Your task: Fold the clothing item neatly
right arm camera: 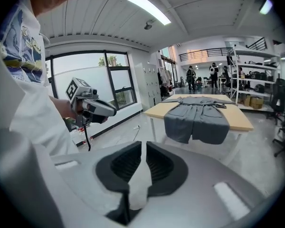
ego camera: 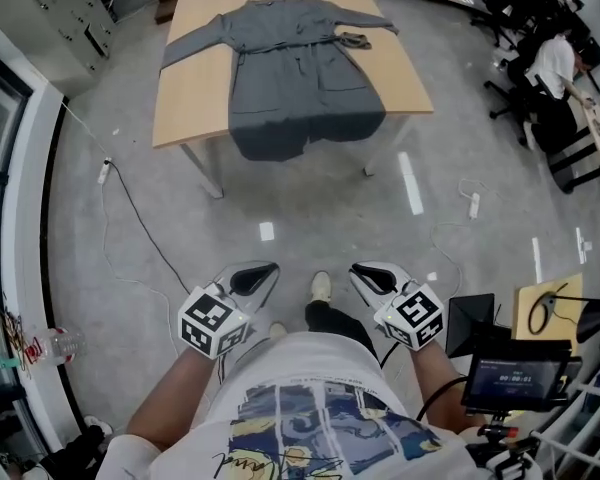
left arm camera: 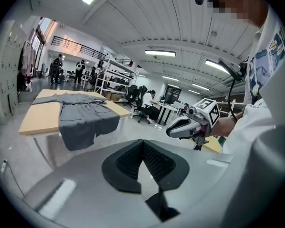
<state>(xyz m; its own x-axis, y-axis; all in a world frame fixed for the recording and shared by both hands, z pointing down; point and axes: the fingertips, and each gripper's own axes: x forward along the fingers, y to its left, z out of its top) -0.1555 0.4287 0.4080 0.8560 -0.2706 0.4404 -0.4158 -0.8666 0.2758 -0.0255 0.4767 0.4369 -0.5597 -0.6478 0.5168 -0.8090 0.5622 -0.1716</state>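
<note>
While your left gripper [ego camera: 258, 276] is closed empty and your right gripper [ego camera: 370, 274] barely parted, also empty, approach the robe [ego camera: 298, 83] squarely at its hanging hem.

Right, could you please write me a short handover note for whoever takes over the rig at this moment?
Left gripper: jaws together, empty.
Right gripper: jaws a slit apart, nothing between them.
Grey garment: spread open on the wooden table, sleeves out, hem hanging over the near edge. Both grippers are held low, well short of the table.
Done: nothing folded yet.
Left: step up to the table and make every fold.
</note>
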